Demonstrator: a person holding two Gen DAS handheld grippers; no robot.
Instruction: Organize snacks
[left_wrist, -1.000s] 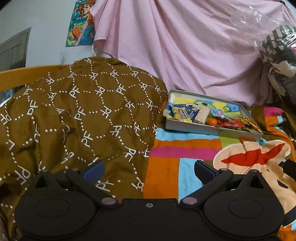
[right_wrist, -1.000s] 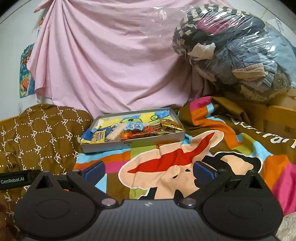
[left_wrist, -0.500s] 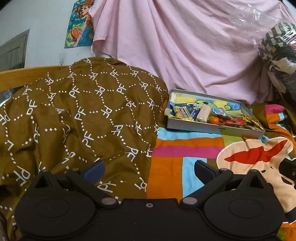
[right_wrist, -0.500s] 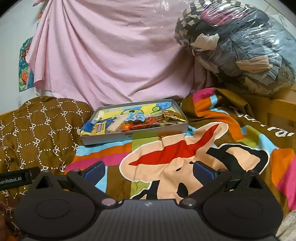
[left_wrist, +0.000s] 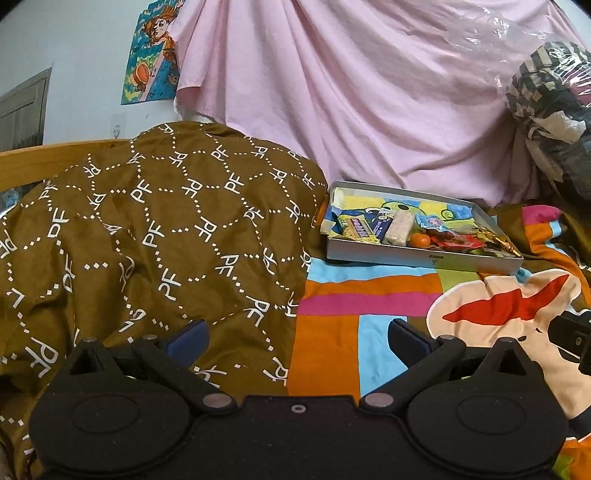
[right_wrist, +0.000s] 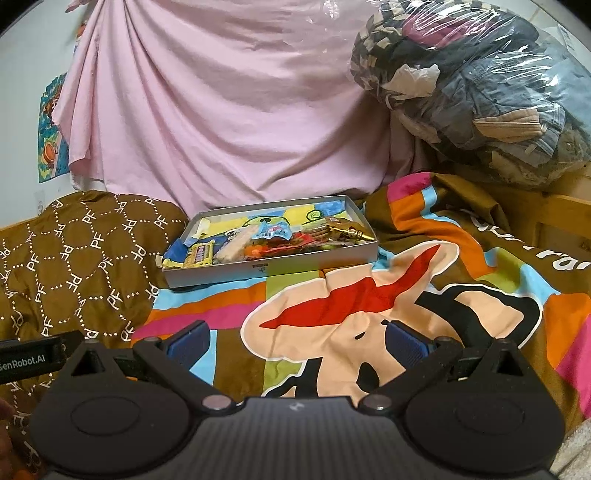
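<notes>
At the bottom of the left wrist view, the left gripper (left_wrist: 297, 336) stands with its jaws spread wide and nothing between them, only bedding showing through the gap. The right gripper (right_wrist: 297, 338) fills the lower edge of its own view the same way: wide apart, empty, held low over the colourful cartoon blanket (right_wrist: 354, 317). Both hang well short of the snacks, which suits either a reach about to go in or a pull-back after one; the pictures do not settle which.

Left of centre in the left view, a brown patterned quilt (left_wrist: 155, 236) lies heaped up, its edge rising just beside the box, so any approach from that side has less room than one across the flat blanket.

Further back, mid-frame in both views, a shallow grey box (right_wrist: 266, 271) sits on the blanket, open-topped so things can be dropped or lifted straight. The snacks (right_wrist: 258, 243) all lie inside it, crowded along its near wall: a yellow candy packet (right_wrist: 199, 254), a pale bar (right_wrist: 234, 247), a small orange round piece (left_wrist: 420, 240), red wrappers and a gold wrapper (right_wrist: 347, 230) toward the right end. The far half shows bare printed lining. How the red wrappers overlap is hard to tell at this distance.

Behind, a pink sheet (right_wrist: 221, 110) drapes the wall, and a clear plastic bag of clothes (right_wrist: 472, 96) sits in the upper right.
</notes>
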